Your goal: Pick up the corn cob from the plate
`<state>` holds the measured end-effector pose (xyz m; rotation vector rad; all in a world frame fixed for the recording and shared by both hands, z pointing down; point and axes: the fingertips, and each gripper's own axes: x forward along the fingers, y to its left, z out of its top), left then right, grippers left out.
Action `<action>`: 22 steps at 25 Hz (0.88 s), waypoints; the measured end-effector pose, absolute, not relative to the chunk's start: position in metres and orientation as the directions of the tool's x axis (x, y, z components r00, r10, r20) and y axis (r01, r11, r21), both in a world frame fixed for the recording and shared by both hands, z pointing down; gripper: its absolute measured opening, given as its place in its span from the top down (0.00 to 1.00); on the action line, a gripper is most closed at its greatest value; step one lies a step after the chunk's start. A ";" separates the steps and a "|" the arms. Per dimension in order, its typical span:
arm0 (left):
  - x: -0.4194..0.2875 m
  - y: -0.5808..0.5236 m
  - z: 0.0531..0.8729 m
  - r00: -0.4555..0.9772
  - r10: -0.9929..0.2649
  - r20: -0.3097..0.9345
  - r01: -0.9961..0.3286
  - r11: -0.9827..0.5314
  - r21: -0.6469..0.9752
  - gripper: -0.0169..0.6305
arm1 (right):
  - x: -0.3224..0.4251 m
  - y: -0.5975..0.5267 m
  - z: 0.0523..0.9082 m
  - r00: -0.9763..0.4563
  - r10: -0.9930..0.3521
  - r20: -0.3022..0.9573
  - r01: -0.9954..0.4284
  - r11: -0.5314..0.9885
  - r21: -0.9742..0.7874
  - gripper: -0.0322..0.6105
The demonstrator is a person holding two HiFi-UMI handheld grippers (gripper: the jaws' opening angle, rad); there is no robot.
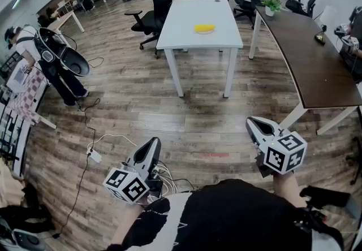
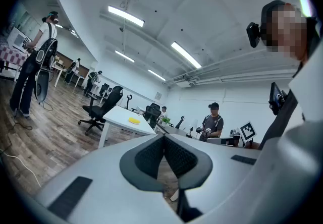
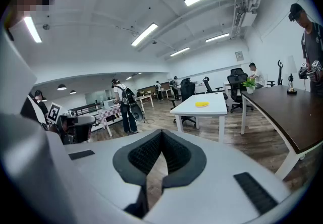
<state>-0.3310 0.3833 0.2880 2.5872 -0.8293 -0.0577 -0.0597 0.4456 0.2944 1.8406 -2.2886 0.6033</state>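
A yellow plate [image 1: 205, 29] lies on a white table [image 1: 186, 32] far ahead across the wooden floor; I cannot make out a corn cob on it at this distance. The same yellow plate [image 2: 134, 120] shows small in the left gripper view, and the plate [image 3: 202, 104] also appears in the right gripper view. My left gripper [image 1: 154, 143] is held low at the left, its jaws shut with nothing between them. My right gripper [image 1: 258, 126] is at the right, also shut and empty. Both are far from the table.
A dark brown desk [image 1: 308, 57] runs along the right. Black office chairs [image 1: 155, 9] stand left of and behind the white table. A person with a backpack [image 1: 48, 60] stands at the left. Cables and a power strip [image 1: 94, 155] lie on the floor.
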 end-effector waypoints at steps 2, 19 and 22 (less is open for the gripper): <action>-0.332 0.384 0.289 0.823 -0.561 0.089 -0.544 -0.735 0.404 0.95 | -0.061 0.446 0.294 -0.238 -0.904 0.356 -0.962 0.169 -0.216 0.93; -0.375 0.375 0.292 0.830 -0.548 0.103 -0.539 -0.741 0.401 0.95 | -0.088 0.435 0.305 -0.192 -0.915 0.355 -0.957 0.093 -0.275 0.93; -0.390 0.372 0.300 0.834 -0.540 0.112 -0.535 -0.746 0.396 0.95 | -0.096 0.431 0.310 -0.172 -0.924 0.342 -0.957 0.074 -0.281 0.93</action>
